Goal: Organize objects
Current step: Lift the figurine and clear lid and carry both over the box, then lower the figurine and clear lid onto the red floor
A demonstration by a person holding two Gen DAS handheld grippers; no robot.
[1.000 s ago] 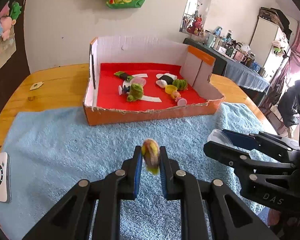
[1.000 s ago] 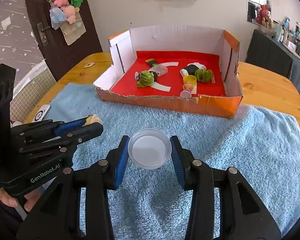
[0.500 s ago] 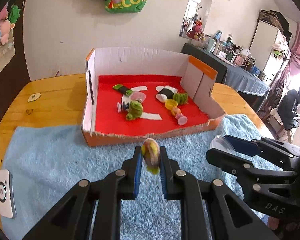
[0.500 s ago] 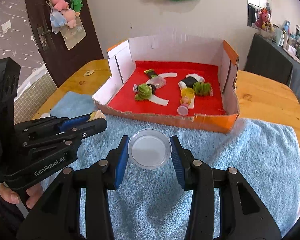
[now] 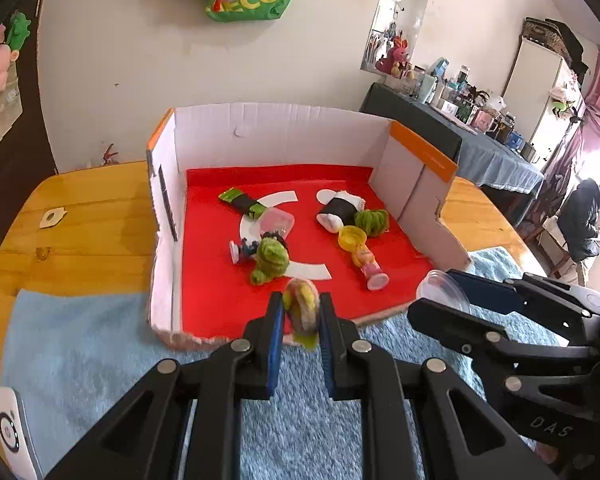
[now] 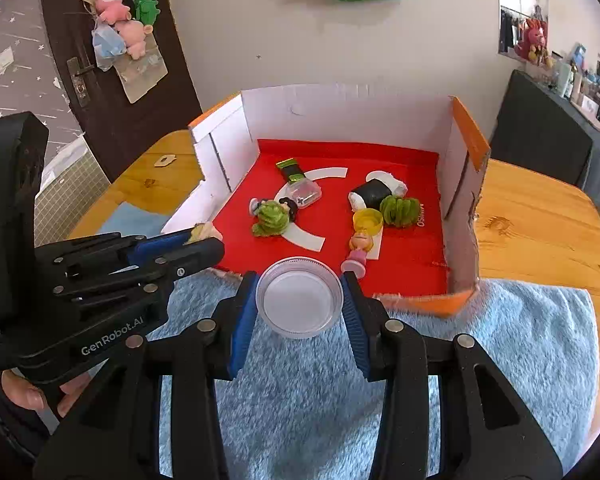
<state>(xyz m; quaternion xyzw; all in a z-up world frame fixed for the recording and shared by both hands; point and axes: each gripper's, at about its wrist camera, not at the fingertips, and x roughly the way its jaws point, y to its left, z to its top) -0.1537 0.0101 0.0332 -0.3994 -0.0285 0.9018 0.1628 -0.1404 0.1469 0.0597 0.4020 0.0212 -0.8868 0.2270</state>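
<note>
Fuzzy yellow-green and pink toy (image 5: 301,311), pinched between the blue pads of the left gripper (image 5: 300,322), which is closed onto it; toy and fingertips sit at the near edge of the cardboard box (image 5: 276,136), seen against its red lining. Clear round plastic dish (image 6: 299,298), flat face toward the camera, clamped by its rim between the two fingers of the right gripper (image 6: 300,300); the jaws stand about as wide as the dish and press on both sides of it. The dish lies just short of the box's torn near wall. In the left wrist view the right gripper enters from the right with the dish edge-on (image 5: 440,292); in the right wrist view the left gripper (image 6: 204,240) enters from the left, its toy tip just visible.

Inside the box, on the red floor: a green plush frog (image 5: 270,260) at left centre, a clear lidded cup (image 5: 276,220) and a green-black wrapper (image 5: 240,202) farther back; at right, a black-and-white roll (image 5: 340,210), a green yarn ball (image 5: 374,222), a yellow cap (image 5: 352,238) and a small pink doll figure (image 5: 368,266) lying nearest. The box rests on a blue towel (image 6: 500,360) spread over a wooden table (image 6: 540,220). A white device (image 5: 10,432) lies at the towel's near left.
</note>
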